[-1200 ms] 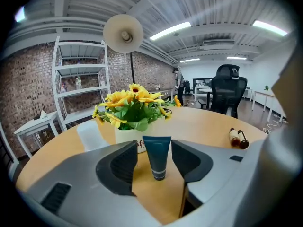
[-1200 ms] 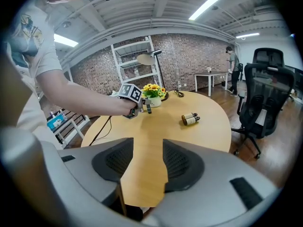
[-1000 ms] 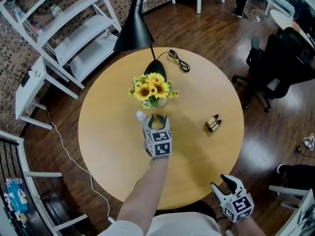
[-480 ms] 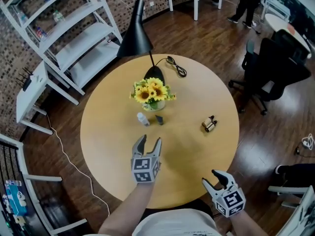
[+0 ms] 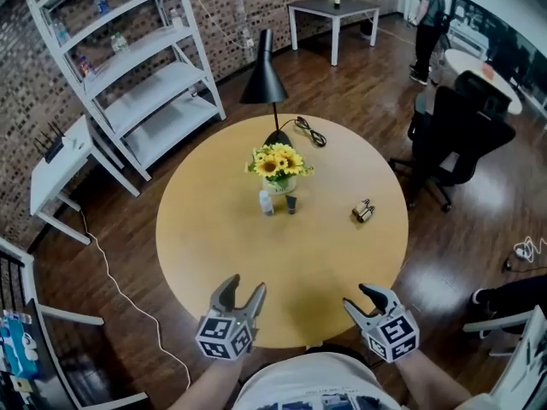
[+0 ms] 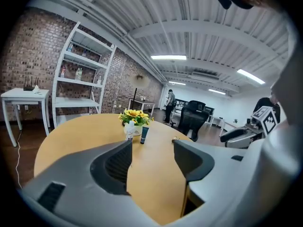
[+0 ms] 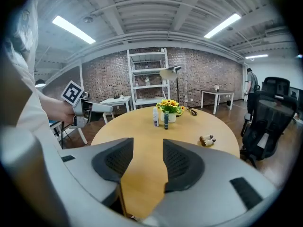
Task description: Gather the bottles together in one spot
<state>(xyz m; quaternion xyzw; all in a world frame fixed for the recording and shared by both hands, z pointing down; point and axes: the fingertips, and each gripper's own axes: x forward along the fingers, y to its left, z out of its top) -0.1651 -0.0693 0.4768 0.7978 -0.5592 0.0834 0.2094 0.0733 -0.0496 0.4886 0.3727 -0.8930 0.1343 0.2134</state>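
Note:
A white bottle (image 5: 267, 202) and a dark tube-shaped bottle (image 5: 291, 204) stand side by side just in front of the sunflower vase (image 5: 280, 166). Two small brown bottles (image 5: 365, 213) lie together to the right, apart from them. My left gripper (image 5: 242, 287) hovers at the table's near edge, open and empty. My right gripper (image 5: 362, 298) is also at the near edge, open and empty. In the left gripper view, the white bottle (image 6: 129, 130) and dark bottle (image 6: 142, 134) show far beyond the jaws. The right gripper view shows the brown bottles (image 7: 207, 140) at right.
The round wooden table (image 5: 214, 237) holds a black lamp (image 5: 265, 84) with its cord (image 5: 309, 131) behind the vase. A white shelf unit (image 5: 128, 75) stands at the back left, an office chair (image 5: 457, 135) at the right. A person (image 5: 427, 24) stands far back.
My left gripper has pulled back from the bottles by the vase to the near table edge, leaving the dark bottle standing beside the white one. The head view now shows more of the room.

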